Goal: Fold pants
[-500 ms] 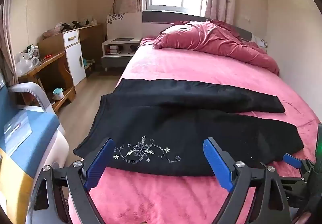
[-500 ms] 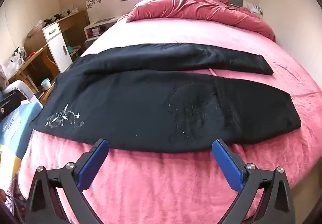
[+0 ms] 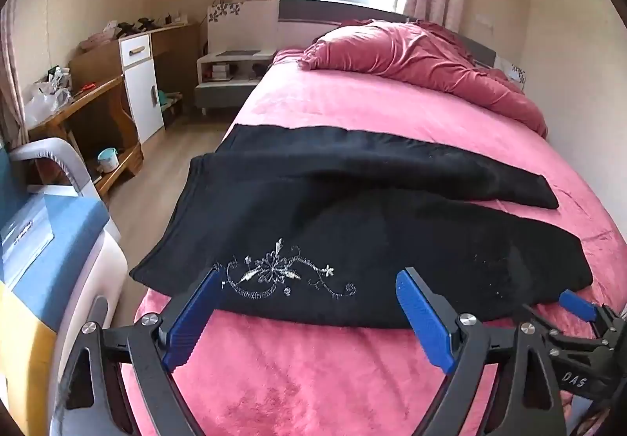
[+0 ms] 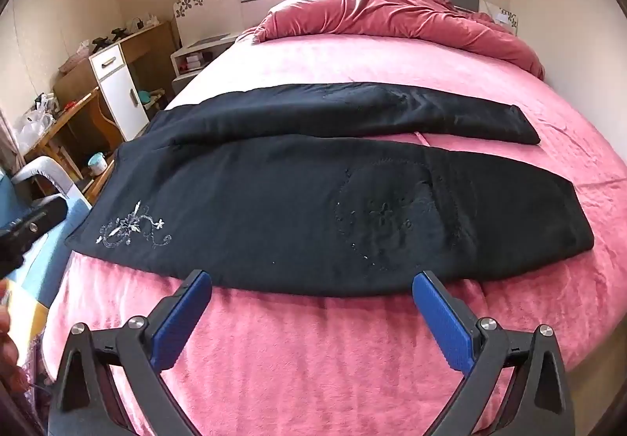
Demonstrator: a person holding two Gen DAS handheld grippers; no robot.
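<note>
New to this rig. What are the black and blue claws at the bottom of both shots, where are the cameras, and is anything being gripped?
No robot arm here: a person holds one two-finger gripper in each hand, with a fisheye camera on each looking forward along its fingers. The claws are those grippers. One picture is from the left gripper, the other from the right gripper; the right one also shows at the left view's lower right edge. Both point down at a bed with a pink blanket. On it lie black pants, spread sideways with the legs apart and pale floral embroidery near the waist end. Both grippers are open at the pants' near edge. Nothing is held.
</note>
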